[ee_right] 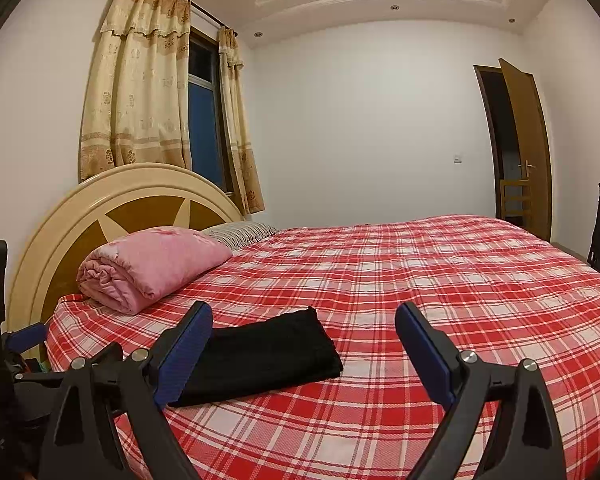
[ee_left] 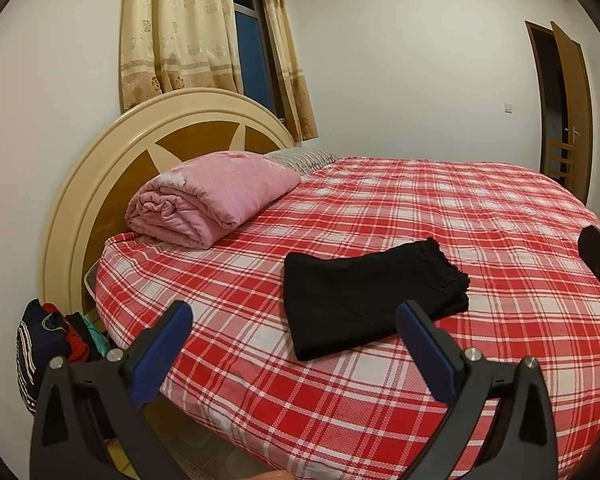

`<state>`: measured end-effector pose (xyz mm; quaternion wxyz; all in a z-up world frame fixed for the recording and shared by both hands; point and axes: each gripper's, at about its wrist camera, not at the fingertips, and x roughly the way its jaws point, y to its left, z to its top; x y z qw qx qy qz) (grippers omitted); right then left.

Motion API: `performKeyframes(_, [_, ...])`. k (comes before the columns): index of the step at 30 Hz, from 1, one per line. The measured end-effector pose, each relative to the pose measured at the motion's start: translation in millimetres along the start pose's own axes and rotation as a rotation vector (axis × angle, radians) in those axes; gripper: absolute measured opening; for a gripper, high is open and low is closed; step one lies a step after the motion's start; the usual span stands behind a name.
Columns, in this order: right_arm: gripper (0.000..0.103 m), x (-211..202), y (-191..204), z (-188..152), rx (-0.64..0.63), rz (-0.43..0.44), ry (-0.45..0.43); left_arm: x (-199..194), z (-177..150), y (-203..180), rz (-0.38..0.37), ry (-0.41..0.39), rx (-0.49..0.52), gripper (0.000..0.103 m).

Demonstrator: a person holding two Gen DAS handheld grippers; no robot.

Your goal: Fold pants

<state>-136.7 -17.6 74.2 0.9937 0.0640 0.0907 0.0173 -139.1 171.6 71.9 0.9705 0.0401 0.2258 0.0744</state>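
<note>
Pants lie as a compact black folded bundle on the red plaid bedsheet, near the bed's front edge, well apart from the rolled pink quilt by the headboard. Left gripper hovers above the bed edge with jaws spread wide, gripping nothing. Right gripper likewise stands wide open and empty, just right of the bundle. Judgement: folding appears complete or nearly so. Recommended finish: check that the frayed hems align with the layers beneath, press the stack flat with a blue pad, and withdraw without snagging the fabric.
</note>
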Motion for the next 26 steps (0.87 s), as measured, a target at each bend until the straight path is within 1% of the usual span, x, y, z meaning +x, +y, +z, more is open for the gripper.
performKeyframes(7, [0.093, -0.1, -1.2, -1.5, -0.002, -0.006, -0.002, 1.3, -1.0, -3.2, -0.006, 0.007, 0.003, 0.103])
performKeyframes(13, [0.093, 1.3, -1.9, -3.2, 0.002, -0.012, 0.004, 7.3, -1.9, -2.4, -0.004, 0.03, -0.002, 0.103])
performKeyframes(17, [0.093, 1.4, -0.6, -4.9, -0.004, -0.014, 0.005, 6.8, -1.3, -0.9, -0.006, 0.026, -0.007, 0.103])
performKeyframes(22, [0.093, 1.6, -0.9, -5.5, -0.001, -0.015, 0.007, 4.5, -2.9, -3.1, -0.005, 0.001, 0.002, 0.103])
performKeyframes(26, [0.093, 1.9, -0.8, -6.0, 0.005, -0.018, 0.008, 5.2, -2.9, -6.2, -0.004, 0.003, 0.009, 0.103])
